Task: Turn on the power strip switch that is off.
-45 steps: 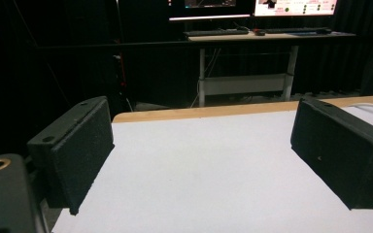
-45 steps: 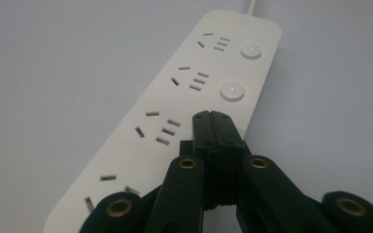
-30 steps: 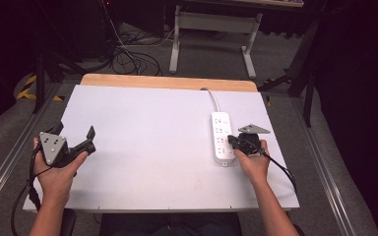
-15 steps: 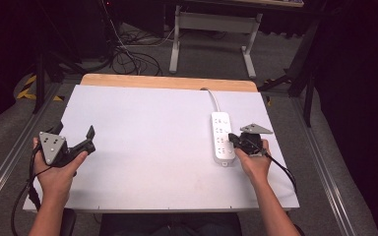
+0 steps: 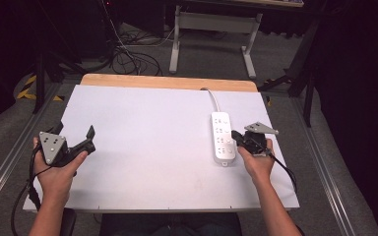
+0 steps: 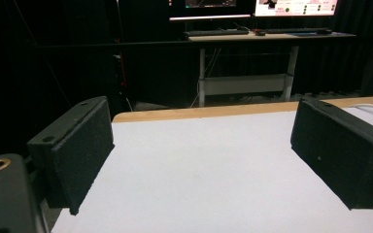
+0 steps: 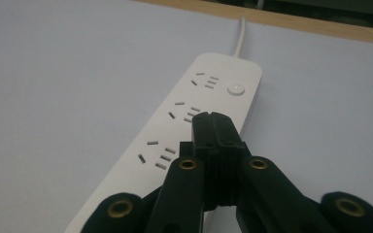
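Right gripper (image 7: pixel 213 119) jaws pressed together, nothing between, hovered over white plastic power strip (image 5: pixel 223 137) near its button; press looked pending. Left gripper (image 5: pixel 74 140) spread wide, idle far left.

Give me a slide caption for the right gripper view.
Shut right tongs poised over a white power strip on the white table, near its round button.

Your high view looked forward and down from above your near side, taking in the whole table (image 5: pixel 177 162). Your left gripper view sat low, facing the far edge. Your right gripper view hung close over the power strip (image 7: pixel 194 121), shared with the high view.
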`<action>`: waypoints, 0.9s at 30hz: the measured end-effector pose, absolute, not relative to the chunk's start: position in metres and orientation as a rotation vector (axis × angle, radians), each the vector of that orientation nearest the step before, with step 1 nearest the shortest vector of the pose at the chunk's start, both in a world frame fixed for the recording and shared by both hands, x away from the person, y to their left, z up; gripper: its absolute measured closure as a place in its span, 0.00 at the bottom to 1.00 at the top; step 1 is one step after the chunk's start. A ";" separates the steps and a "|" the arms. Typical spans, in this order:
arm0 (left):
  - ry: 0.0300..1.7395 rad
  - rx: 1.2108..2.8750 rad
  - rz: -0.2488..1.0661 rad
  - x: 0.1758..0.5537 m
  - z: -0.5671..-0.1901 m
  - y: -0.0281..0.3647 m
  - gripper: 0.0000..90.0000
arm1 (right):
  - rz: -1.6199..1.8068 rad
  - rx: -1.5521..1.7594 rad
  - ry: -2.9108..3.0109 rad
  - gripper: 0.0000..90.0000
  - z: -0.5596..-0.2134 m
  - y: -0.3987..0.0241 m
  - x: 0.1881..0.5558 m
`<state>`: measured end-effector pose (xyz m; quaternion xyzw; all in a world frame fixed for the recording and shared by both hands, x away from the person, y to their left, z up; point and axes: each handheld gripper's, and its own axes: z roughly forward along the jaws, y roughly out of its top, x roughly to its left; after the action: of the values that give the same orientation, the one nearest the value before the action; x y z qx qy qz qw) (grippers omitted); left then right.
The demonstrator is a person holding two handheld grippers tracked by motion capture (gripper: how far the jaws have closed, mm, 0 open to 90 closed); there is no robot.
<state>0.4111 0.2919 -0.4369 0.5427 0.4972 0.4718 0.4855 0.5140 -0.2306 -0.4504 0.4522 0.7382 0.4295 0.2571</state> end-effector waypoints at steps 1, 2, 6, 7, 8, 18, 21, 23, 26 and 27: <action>1.210 1.321 1.148 0.411 -0.437 0.292 0.10 | 1.181 1.224 1.993 1.00 -0.448 -0.232 0.513; 1.210 1.319 1.148 0.411 -0.437 0.292 0.10 | 1.199 1.225 1.980 1.00 -0.446 -0.232 0.511; 1.211 1.319 1.147 0.411 -0.437 0.292 0.10 | 1.277 1.183 1.927 1.00 -0.437 -0.237 0.505; 1.211 1.319 1.145 0.411 -0.437 0.291 0.10 | 1.299 1.163 1.916 0.98 -0.435 -0.238 0.503; 1.212 1.320 1.144 0.411 -0.437 0.291 0.10 | 1.316 1.146 1.900 0.98 -0.433 -0.239 0.501; 1.207 1.324 1.142 0.412 -0.437 0.291 0.10 | 1.414 1.101 1.788 0.88 -0.418 -0.251 0.484; 1.205 1.327 1.145 0.412 -0.437 0.291 0.10 | 1.418 1.107 1.773 0.87 -0.416 -0.253 0.483; 1.205 1.327 1.145 0.412 -0.437 0.290 0.10 | 1.410 1.106 1.771 0.82 -0.416 -0.254 0.483; 1.206 1.324 1.143 0.412 -0.437 0.291 0.10 | 1.419 1.103 1.759 0.75 -0.415 -0.254 0.482; 1.207 1.323 1.144 0.413 -0.437 0.291 0.10 | 1.418 1.101 1.751 0.71 -0.415 -0.255 0.482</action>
<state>0.4125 0.2909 -0.4368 0.5440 0.4961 0.4702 0.4867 0.4816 -0.2548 -0.4148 0.4172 0.6634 0.5372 0.3119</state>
